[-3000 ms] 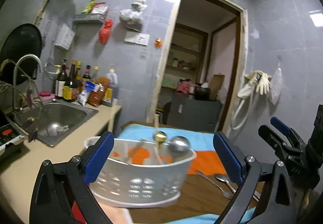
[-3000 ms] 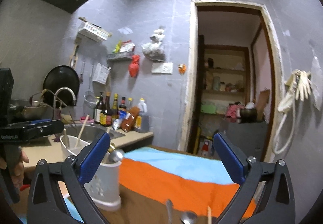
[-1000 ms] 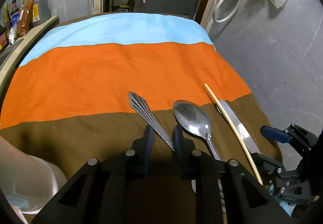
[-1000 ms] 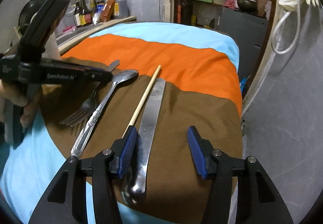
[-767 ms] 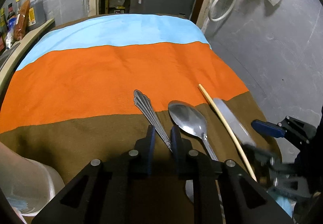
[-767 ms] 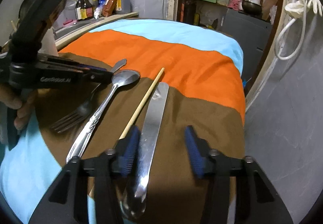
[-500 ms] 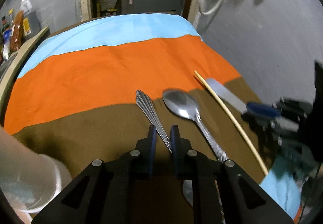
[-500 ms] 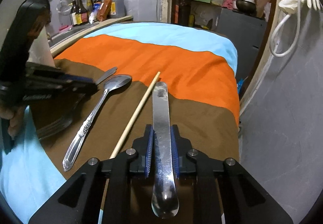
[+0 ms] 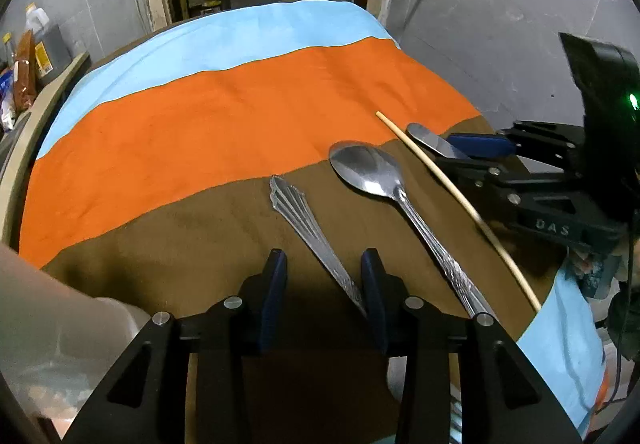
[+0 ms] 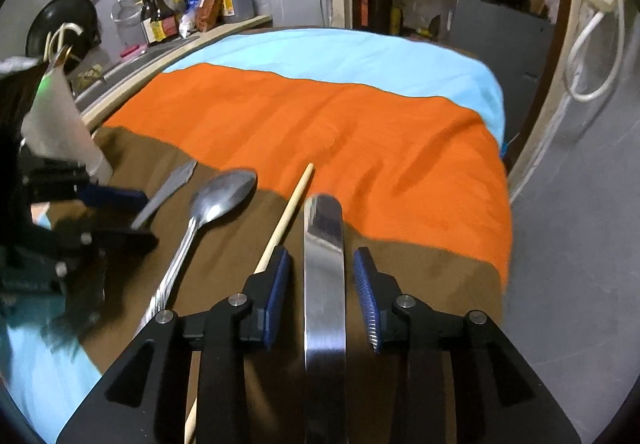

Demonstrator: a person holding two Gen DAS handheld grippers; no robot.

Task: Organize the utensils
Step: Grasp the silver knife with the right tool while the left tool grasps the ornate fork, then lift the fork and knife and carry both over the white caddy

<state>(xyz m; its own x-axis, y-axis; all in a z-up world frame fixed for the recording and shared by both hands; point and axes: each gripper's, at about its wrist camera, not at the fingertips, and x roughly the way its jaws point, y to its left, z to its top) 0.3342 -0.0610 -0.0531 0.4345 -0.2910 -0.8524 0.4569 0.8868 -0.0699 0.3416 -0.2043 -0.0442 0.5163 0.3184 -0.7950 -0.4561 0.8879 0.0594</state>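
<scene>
Both grippers stood parted over the cloth (image 9: 200, 116), the left gripper (image 9: 323, 268) straddling the fork handle (image 9: 304, 216), the right gripper (image 10: 323, 272) the knife (image 10: 323, 268).

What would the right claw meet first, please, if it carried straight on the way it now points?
Probably nothing new: the knife already lies between the open right claw. Beyond its tip is only striped cloth.

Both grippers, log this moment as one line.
left gripper: open, straddling fork handle | right gripper: open, straddling knife | spoon, chopstick: between them on cloth
</scene>
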